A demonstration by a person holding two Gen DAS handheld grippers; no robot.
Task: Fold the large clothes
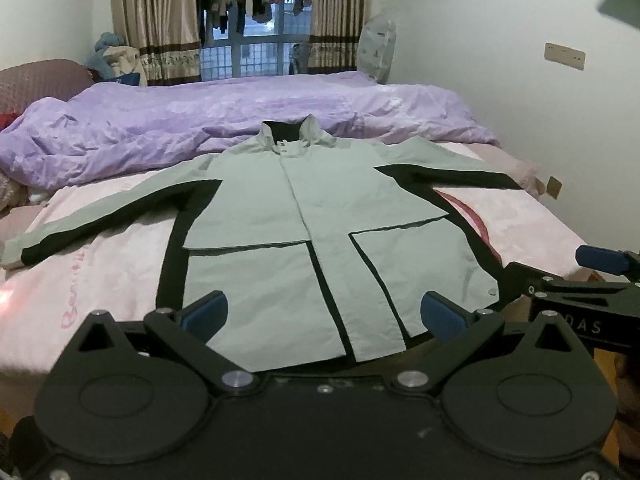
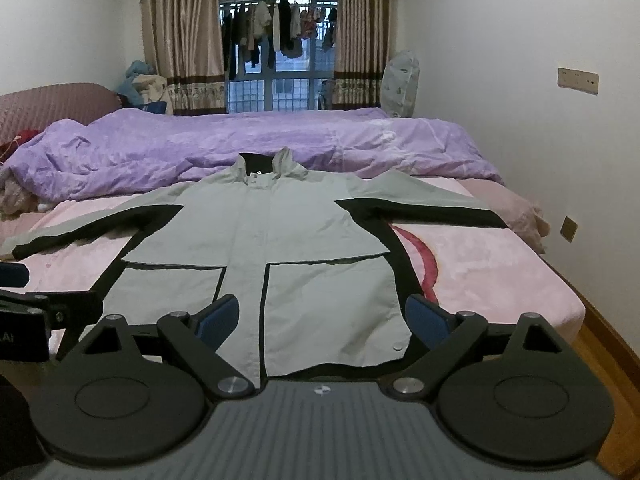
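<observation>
Left wrist view is showing the left tool hovering with its blue pads spread wide, gripping nothing, just above the hem of the jacket. That pale green and black jacket is lying flat, front up, sleeves stretched out, on the pink bed. Beyond the jacket's collar a purple duvet is lying bunched across the bed. Behind the duvet, striped curtains are framing a window with laundry hanging outside. The right tool is likewise gaping empty over the hem, white walls flanking the bed.
</observation>
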